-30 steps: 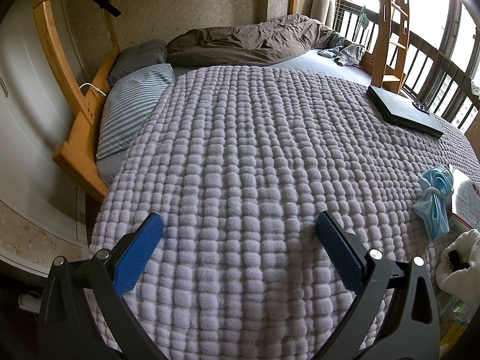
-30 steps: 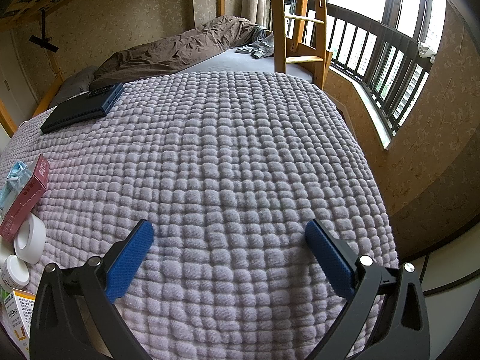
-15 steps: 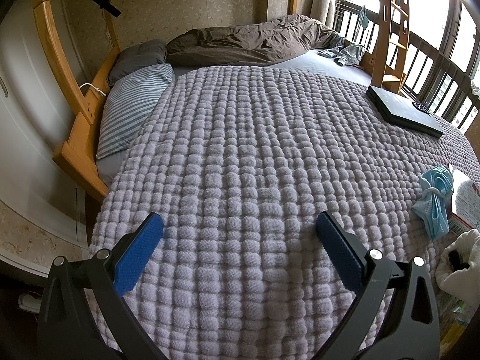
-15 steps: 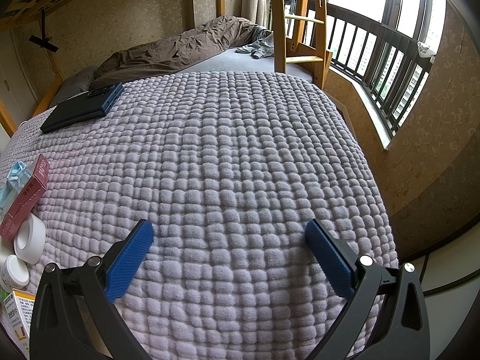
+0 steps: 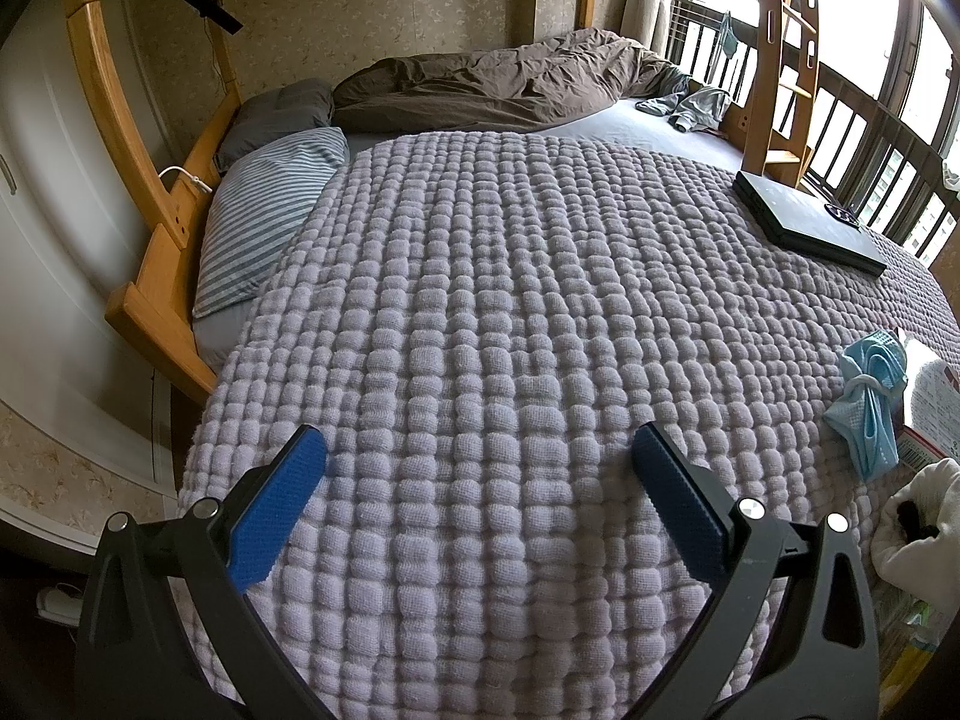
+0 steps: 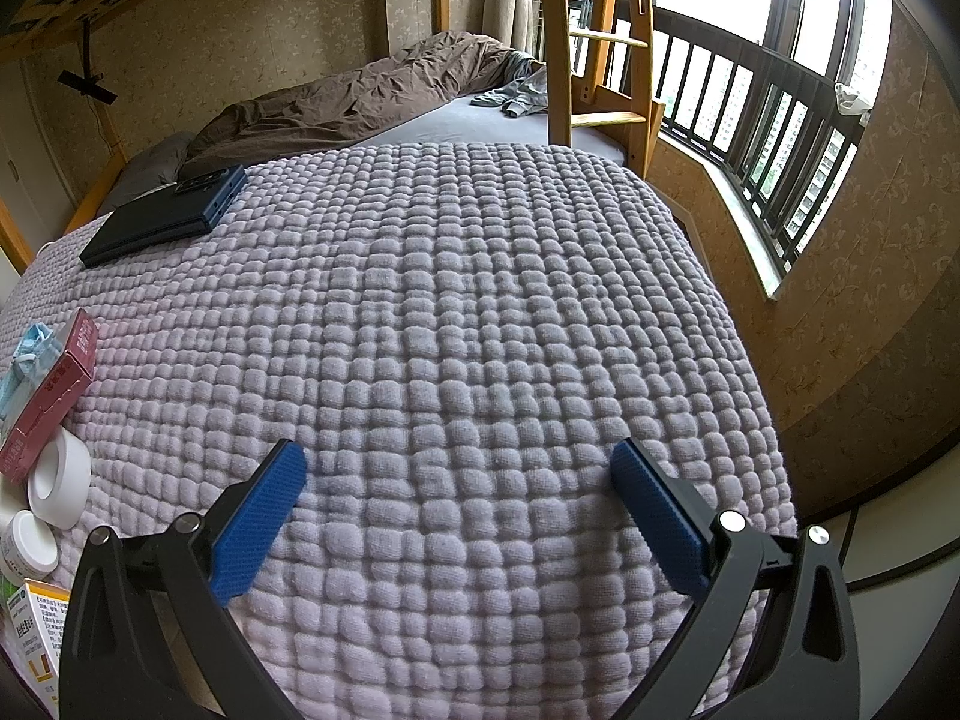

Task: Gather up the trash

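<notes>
Left claw [image 5: 480,468] spread wide, nothing between its blue pads, hovering over the lilac quilt [image 5: 510,300] on the bed. Right claw [image 6: 456,483] likewise spread and empty, above the same quilt.

Trash sits in a cluster on the quilt. Left wrist view, 3 o'clock: crumpled blue face mask [image 5: 870,402] touching a printed carton [image 5: 930,402]. Right wrist view, 9 o'clock: same mask [image 6: 27,360] beside a red carton [image 6: 54,390]; white tape roll [image 6: 57,480] and white-capped jar [image 6: 27,546] toward 8 o'clock; yellow box [image 6: 36,624] at the edge. Dark laptop [image 6: 162,216] at 10 o'clock, well apart.
</notes>
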Demonstrator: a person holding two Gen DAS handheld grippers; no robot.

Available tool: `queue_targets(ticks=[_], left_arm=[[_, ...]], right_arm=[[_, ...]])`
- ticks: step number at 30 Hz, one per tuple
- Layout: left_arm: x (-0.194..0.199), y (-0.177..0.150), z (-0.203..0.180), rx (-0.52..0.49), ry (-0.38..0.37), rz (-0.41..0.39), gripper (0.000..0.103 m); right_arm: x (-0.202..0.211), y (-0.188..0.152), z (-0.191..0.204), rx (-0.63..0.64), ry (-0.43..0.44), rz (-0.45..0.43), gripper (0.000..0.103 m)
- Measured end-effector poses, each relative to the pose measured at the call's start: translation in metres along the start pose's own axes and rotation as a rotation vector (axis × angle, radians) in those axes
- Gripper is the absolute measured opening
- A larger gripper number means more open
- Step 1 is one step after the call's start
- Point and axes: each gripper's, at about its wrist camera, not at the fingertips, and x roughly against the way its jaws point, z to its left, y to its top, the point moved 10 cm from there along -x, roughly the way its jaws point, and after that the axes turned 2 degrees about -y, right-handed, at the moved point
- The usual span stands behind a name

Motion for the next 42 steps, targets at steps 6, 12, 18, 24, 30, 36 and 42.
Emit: queue_targets(ticks=[6, 12, 18, 24, 30, 36, 42], left_arm=[[0.007, -0.001, -0.006, -0.001, -0.038, 0.014, 0.102], [0.045, 0.003, -0.070, -0.171, -0.217, -0.021, 0.102], [0.048, 0.008, -0.132, -0.344, -0.322, 0.001, 0.102], [0.030, 0.009, -0.160, -0.346, -0.439, 0.080, 0.102], [0.024, 0.009, -0.173, -0.360, -0.487, 0.109, 0.100], [0.015, 0.011, -0.181, -0.386, -0.507, 0.141, 0.093], [0.002, 0.026, -0.180, -0.380, -0.443, 0.131, 0.093]], right_arm=[[0.024, 0.007, 0.005, -0.015, -0.010, -0.042, 0.099], [0.082, 0.041, 0.066, 0.151, 0.125, -0.157, 0.099], [0.098, 0.040, 0.156, 0.454, 0.276, -0.126, 0.099], [0.075, 0.013, 0.191, 0.586, 0.355, -0.015, 0.099], [0.056, 0.005, 0.194, 0.646, 0.311, 0.019, 0.099], [0.039, 0.007, 0.204, 0.644, 0.325, 0.046, 0.091], [0.040, 0.018, 0.195, 0.609, 0.277, 0.016, 0.091]])
